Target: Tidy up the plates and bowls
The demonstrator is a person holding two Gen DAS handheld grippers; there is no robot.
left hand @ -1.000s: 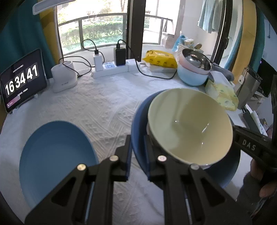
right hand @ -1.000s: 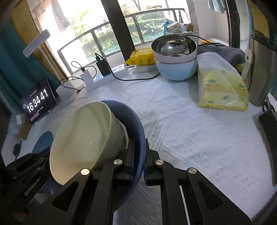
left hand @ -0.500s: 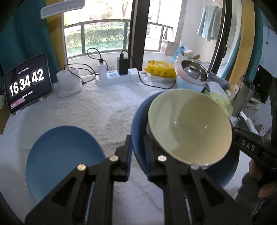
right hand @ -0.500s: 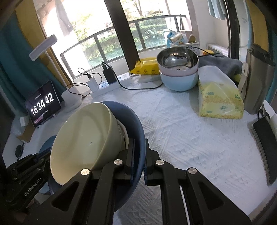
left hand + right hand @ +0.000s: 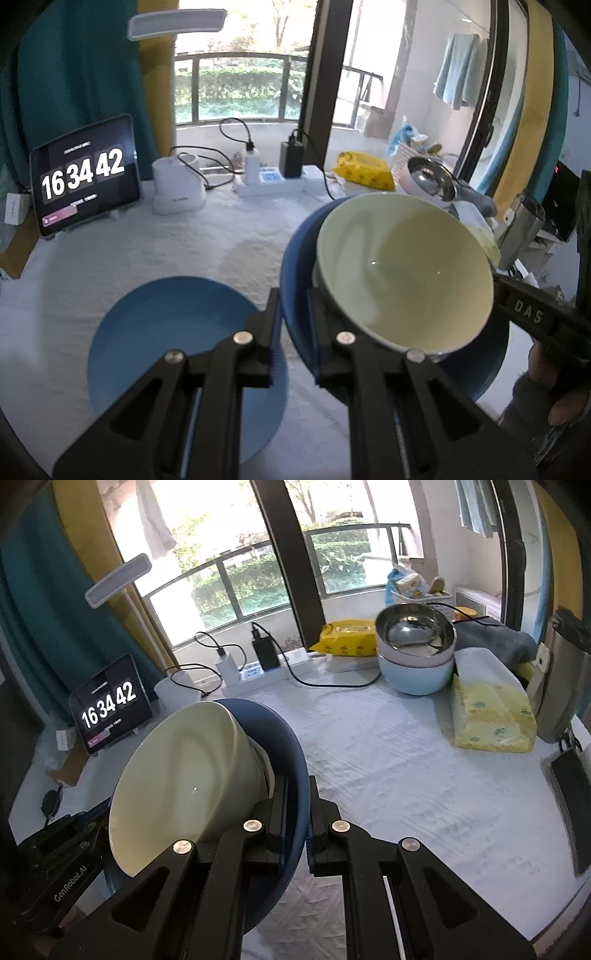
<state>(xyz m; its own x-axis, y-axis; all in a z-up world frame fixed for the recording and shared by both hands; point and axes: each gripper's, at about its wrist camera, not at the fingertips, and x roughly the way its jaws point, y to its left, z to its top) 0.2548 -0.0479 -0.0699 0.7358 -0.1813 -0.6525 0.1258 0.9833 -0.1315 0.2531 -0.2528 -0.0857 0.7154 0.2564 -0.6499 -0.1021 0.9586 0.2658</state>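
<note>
Glossy cream bowl (image 5: 404,269) sits tilted in dark blue plate (image 5: 295,258).

Cream bowl (image 5: 404,269): glossy, smooth glaze, small highlights inside. Dark blue plate (image 5: 291,746) under it: smooth, slight sheen. Second blue plate (image 5: 177,339): matt, smooth. Tabletop (image 5: 406,775): white cloth, embossed, rough weave. Top bowl of far stack (image 5: 415,633): polished metal, mirror-bright. Tissue pack (image 5: 491,716): soft yellow plastic wrap, faintly shiny. Both grippers: matt black plastic, bright metal screw heads.
</note>
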